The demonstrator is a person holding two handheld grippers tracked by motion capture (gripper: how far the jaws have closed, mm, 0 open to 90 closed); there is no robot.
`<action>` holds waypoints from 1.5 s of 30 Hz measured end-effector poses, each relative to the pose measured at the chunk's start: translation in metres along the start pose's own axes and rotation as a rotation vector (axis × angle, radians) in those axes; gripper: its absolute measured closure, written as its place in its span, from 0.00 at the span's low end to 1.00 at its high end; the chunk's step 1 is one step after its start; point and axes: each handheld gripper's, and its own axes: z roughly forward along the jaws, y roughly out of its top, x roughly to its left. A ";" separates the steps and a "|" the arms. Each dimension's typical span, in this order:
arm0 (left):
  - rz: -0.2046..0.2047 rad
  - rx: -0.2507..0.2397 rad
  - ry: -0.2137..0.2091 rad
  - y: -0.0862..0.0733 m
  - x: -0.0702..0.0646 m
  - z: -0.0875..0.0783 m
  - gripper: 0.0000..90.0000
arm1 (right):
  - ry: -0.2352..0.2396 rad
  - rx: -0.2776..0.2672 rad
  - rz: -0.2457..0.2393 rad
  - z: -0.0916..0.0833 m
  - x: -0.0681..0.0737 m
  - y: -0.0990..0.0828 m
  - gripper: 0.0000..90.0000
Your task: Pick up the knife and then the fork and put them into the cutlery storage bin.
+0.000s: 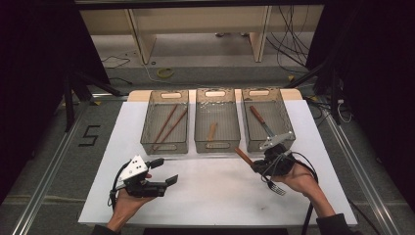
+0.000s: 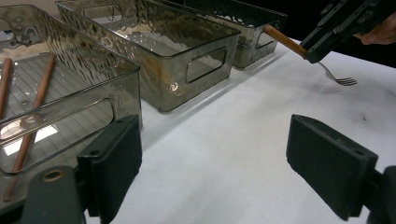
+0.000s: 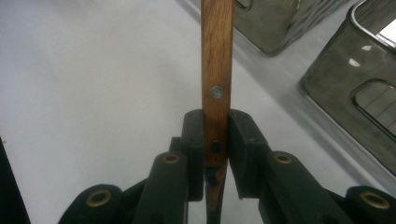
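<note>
A fork with a wooden handle (image 1: pixel 243 157) and metal tines is clamped in my right gripper (image 1: pixel 260 166), which is shut on the handle near its lower rivet. The handle (image 3: pixel 216 60) runs straight up between the two jaws. The tines stick out toward the person, just above the white table (image 1: pixel 215 191). In the left gripper view the fork (image 2: pixel 286 42) hangs tilted from the right gripper (image 2: pixel 322 44), in front of the right bin. My left gripper (image 1: pixel 165 171) rests low at the front left, open with nothing between its jaws (image 2: pixel 219 158).
Three clear grey bins stand in a row at the back. The left bin (image 1: pixel 165 146) holds two brown chopsticks (image 1: pixel 169 125), the middle bin (image 1: pixel 217 146) a short wooden piece (image 1: pixel 212 131), the right bin (image 1: pixel 248 143) a wooden-handled utensil (image 1: pixel 259 118). Cables lie on the floor beyond.
</note>
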 end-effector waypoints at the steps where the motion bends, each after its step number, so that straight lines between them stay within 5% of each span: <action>1: 0.000 0.000 0.000 0.000 0.000 0.000 0.20 | -0.001 -0.006 0.003 0.000 0.000 0.000 0.86; 22: -0.006 -0.004 0.005 -0.001 0.001 0.000 0.20 | -0.014 -0.168 0.102 -0.026 -0.029 0.009 0.86; 45: -0.014 -0.008 0.006 -0.001 0.002 0.000 0.20 | -0.053 -0.256 0.163 -0.038 -0.055 0.026 0.86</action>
